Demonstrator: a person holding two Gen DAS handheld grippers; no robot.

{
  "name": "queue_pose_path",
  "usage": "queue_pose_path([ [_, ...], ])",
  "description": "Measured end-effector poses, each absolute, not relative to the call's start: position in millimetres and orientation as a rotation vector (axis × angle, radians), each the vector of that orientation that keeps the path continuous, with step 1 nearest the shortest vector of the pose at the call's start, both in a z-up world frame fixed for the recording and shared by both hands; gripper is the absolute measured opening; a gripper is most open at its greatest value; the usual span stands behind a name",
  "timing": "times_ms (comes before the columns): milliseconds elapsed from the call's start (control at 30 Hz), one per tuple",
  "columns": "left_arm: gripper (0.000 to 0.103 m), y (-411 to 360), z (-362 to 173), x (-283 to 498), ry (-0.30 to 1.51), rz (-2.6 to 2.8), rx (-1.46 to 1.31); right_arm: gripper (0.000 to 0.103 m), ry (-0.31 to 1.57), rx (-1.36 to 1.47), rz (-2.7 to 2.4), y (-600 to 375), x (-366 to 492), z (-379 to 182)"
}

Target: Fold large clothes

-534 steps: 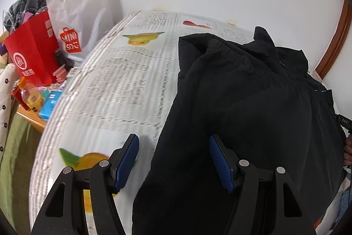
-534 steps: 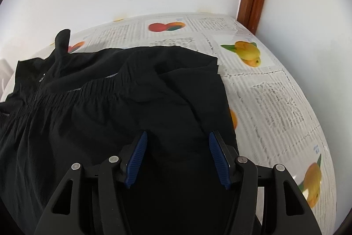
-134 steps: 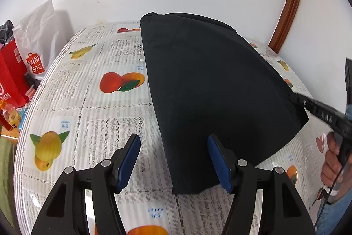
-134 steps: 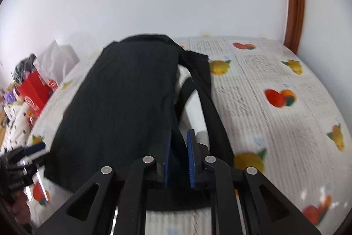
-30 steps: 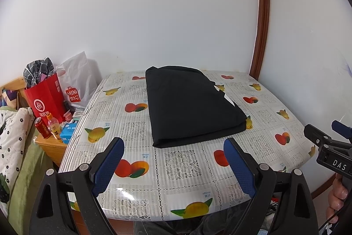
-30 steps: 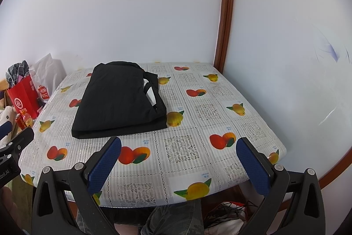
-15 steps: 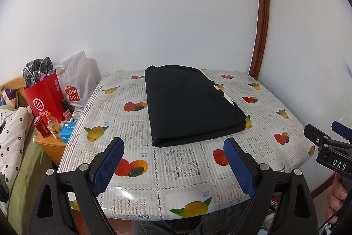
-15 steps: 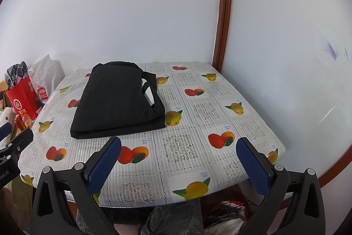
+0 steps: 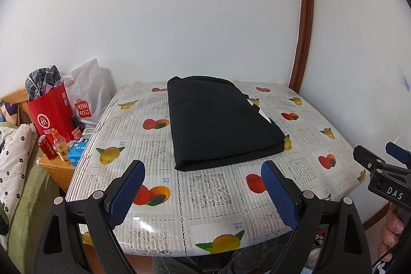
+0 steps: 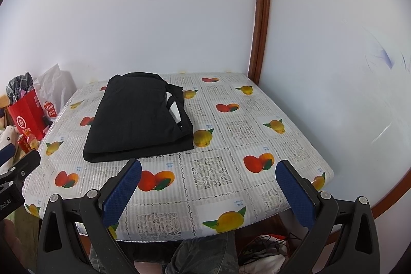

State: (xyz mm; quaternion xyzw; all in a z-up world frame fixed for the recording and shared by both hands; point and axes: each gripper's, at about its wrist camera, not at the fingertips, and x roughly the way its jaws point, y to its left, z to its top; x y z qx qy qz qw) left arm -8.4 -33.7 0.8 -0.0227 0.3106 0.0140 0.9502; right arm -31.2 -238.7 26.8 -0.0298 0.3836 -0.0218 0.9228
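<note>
Red paper bag (image 9: 50, 113) at far left beside the table, stuffed with checked fabric (image 9: 43, 80) sticking out the top; white Miniso bag (image 9: 88, 91) just right of it against the wall, contents not visible. On the low wooden stand (image 9: 57, 170) near the bags: red can (image 9: 47, 147), orange bottle (image 9: 60, 145), blue box (image 9: 77, 154). Black garment (image 9: 218, 122) lies folded into a flat rectangle on the table (image 9: 205, 197), on the far-left half of the fruit-print cloth, near edge doubled over; right wrist view shows straps or a loop (image 10: 177, 104) along its right side with a white patch showing. Left gripper (image 9: 203, 194) jaws wide apart, nothing between them, hovering off the near table edge, well apart from the garment. Right gripper (image 10: 208, 193) also wide apart, empty, hovering above the near edge, touching nothing. Each gripper shows at the edge of the other's view; a hand (image 9: 390, 230) grips the right one's handle at lower right. Trouser legs (image 10: 200, 253) of the person below the table edge, cables (image 10: 267, 245) on the floor under the table
</note>
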Motion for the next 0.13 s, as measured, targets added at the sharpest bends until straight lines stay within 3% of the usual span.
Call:
queue_pose_path([
  [133,0.092,-33.4,0.6,-8.5,0.629,0.026,-0.048,0.102,0.786,-0.061,-0.045,-238.1,-31.8,27.1],
])
